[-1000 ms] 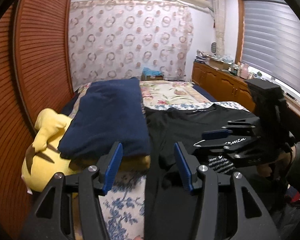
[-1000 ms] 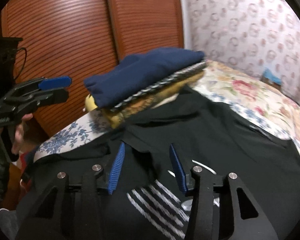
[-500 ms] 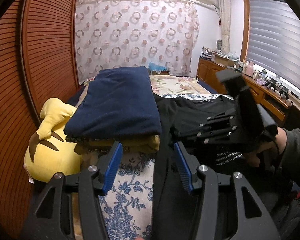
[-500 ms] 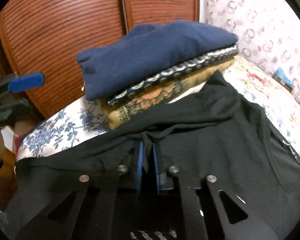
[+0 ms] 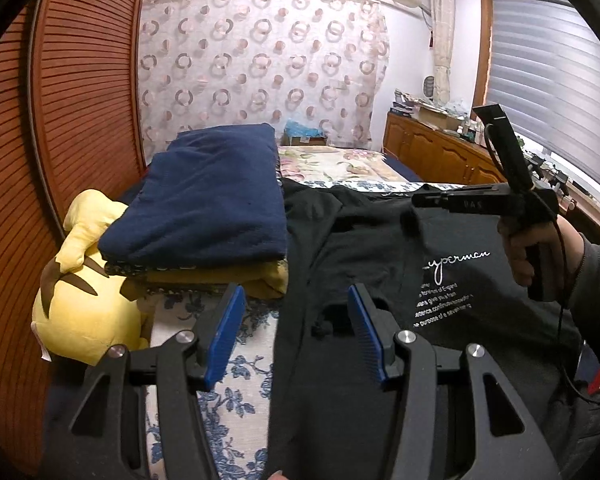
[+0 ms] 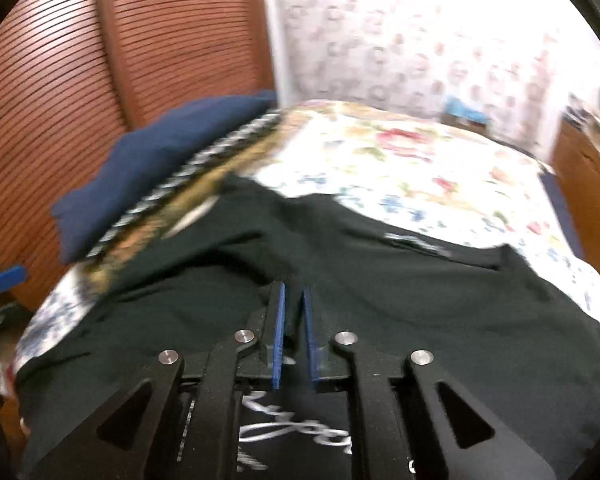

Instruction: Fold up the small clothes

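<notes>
Since the earlier frame, the right gripper (image 6: pixel 292 300) had swung across the black printed cotton T-shirt (image 5: pixel 380 264), its jaws closing to a narrow gap, then easing slightly; whether fabric sat between them could not be told.

At lower left of the left wrist view, the left gripper (image 5: pixel 296 316) hung with jaws at half width, empty, above the shirt's edge. That shirt lay centre frame on the floral bedsheet (image 5: pixel 244 376), beside the folded navy blanket stack (image 5: pixel 208 204).

Judged procedure: pinch one layer only, lift, fold flat. At right, a hand (image 5: pixel 536 248) held the right gripper angled downward.

black claws (image 5: pixel 296 332), blue ribbed pads (image 5: pixel 225 336), silver screws, grey sleeve (image 5: pixel 596 280)
</notes>
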`<state>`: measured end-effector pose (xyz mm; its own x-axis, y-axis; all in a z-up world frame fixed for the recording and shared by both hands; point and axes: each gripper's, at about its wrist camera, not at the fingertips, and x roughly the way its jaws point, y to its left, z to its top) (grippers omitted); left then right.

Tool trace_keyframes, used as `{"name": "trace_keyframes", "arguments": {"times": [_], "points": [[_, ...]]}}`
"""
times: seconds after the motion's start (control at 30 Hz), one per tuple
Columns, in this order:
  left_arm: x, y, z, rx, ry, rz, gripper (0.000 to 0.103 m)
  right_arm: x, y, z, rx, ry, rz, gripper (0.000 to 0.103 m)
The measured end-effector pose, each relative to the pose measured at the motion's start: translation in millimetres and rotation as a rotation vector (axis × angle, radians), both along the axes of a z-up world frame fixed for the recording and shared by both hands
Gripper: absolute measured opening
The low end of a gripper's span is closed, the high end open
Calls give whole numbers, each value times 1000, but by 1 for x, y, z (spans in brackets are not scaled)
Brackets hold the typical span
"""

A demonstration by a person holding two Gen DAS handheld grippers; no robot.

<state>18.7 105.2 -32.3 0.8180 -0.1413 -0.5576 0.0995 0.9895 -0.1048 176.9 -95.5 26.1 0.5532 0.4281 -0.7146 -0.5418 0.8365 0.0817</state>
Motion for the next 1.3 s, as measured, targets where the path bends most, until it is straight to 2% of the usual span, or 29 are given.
{"name": "trace_keyframes", "arguments": {"times": [0.07,0.13,0.3,0.47,0.77,0.97,1.0,1.1,1.17,1.3], "points": [[0,-2,-1,2,4,-3,52,1,-10,0,-3,-17,-29,28],[1,-3,-2,3,11,-6,52,1,-14,-2,-11,-10,-42,33],[4,-9,-5,5,25,-22,52,-8,-19,-3,-1,-14,-2,34],[5,-20,-9,19,39,-31,52,-20,-19,-9,45,37,64,34],[-4,-9,-9,15,45,0,52,-69,25,-18,81,105,259,34],[-11,11,-12,3,49,53,52,-104,59,-29,37,122,388,34],[-12,14,-12,1,50,59,52,-107,63,-32,25,118,396,34],[-13,19,-13,0,49,72,52,-114,72,-40,-31,107,417,22],[-14,20,-13,1,47,76,52,-116,74,-44,-56,99,421,8],[-14,21,-13,2,46,75,52,-116,67,-42,-58,80,432,3]]}}
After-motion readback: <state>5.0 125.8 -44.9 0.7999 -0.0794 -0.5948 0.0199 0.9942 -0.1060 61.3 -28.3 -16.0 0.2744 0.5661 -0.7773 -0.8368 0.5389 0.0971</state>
